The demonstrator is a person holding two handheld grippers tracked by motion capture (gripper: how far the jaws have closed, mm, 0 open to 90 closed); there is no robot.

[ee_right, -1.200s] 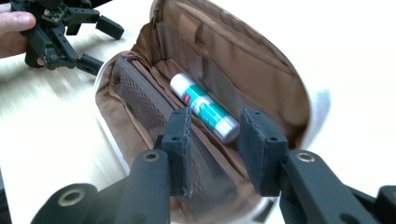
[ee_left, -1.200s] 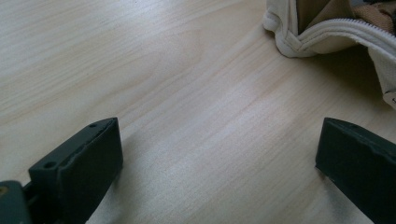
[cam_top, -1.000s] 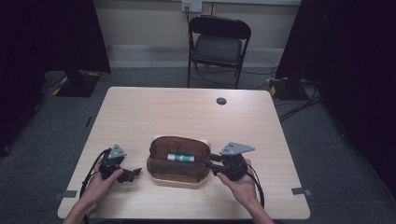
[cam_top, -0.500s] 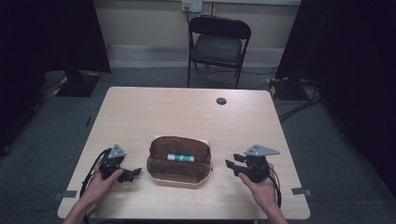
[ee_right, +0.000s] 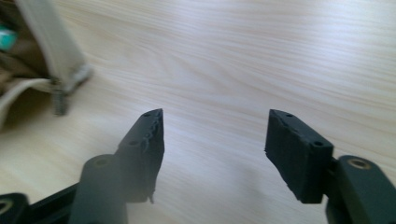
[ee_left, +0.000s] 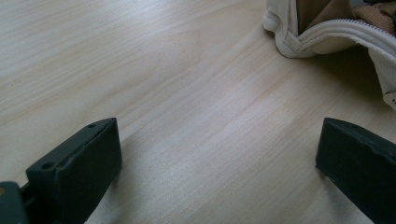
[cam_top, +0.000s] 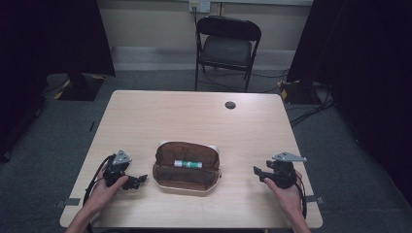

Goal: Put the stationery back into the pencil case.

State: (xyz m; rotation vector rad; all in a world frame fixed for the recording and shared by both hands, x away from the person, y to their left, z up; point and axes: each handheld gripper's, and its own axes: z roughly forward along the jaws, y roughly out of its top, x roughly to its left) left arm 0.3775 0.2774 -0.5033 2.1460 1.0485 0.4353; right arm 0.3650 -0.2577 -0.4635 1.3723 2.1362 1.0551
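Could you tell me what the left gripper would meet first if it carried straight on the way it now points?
Probably the open pouch: the left gripper points at its near end, with bare table between.

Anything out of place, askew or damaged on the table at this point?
Nothing is spilled or broken. The brown pouch lies unzipped and gaping on the table, with a white, green-ended tube lying inside it. Both the left hand-held gripper and the right hand-held gripper sit apart from it, jaws empty.
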